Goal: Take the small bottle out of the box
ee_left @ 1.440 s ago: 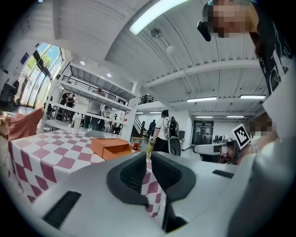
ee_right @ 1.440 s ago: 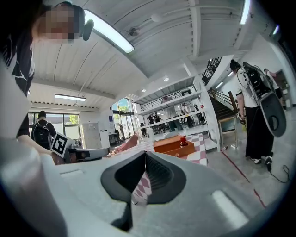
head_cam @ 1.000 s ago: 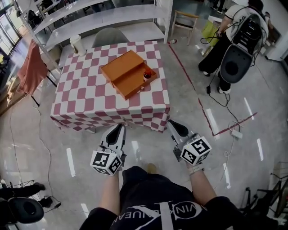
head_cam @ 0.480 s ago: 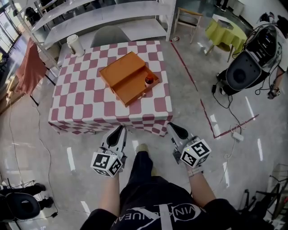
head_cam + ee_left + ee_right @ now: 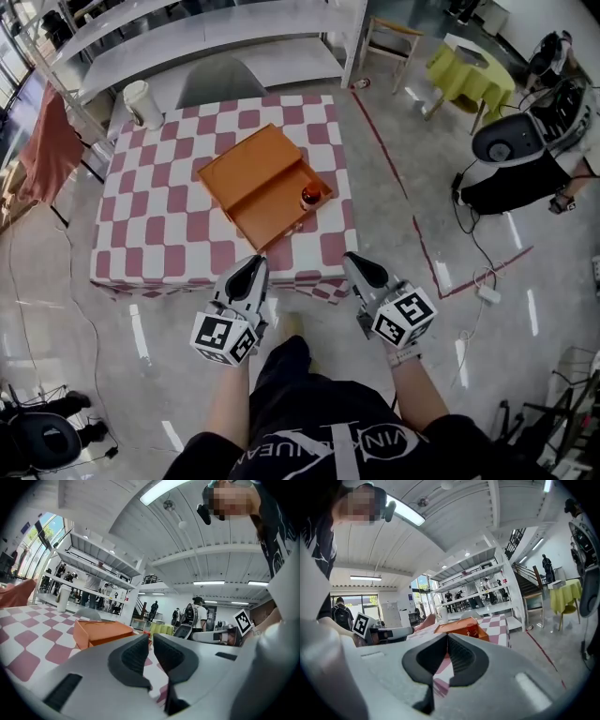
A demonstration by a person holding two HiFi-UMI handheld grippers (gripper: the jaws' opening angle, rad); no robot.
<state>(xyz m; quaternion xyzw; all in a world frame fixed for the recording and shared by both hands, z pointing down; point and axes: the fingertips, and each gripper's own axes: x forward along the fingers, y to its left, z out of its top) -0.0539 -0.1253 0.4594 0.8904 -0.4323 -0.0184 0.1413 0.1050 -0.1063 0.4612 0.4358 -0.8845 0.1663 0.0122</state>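
The bottle (image 5: 310,196) stands upright in the right corner of the open box (image 5: 253,178), I think so it can be lifted straight out. The box lies mid-bench (image 5: 159,234), well ahead of me, so both tongs hang short of it, empty: right tongs (image 5: 353,262) closed, left tongs (image 5: 254,265) barely apart. One bottle, one box, one cup (image 5: 138,103), two tongs.

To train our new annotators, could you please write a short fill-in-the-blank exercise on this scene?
1. The small bottle stands inside the open orange ___.
2. The tablecloth is checked in red and ___.
3. The right gripper is empty, with its jaws ___.
Missing words: box; white; shut.
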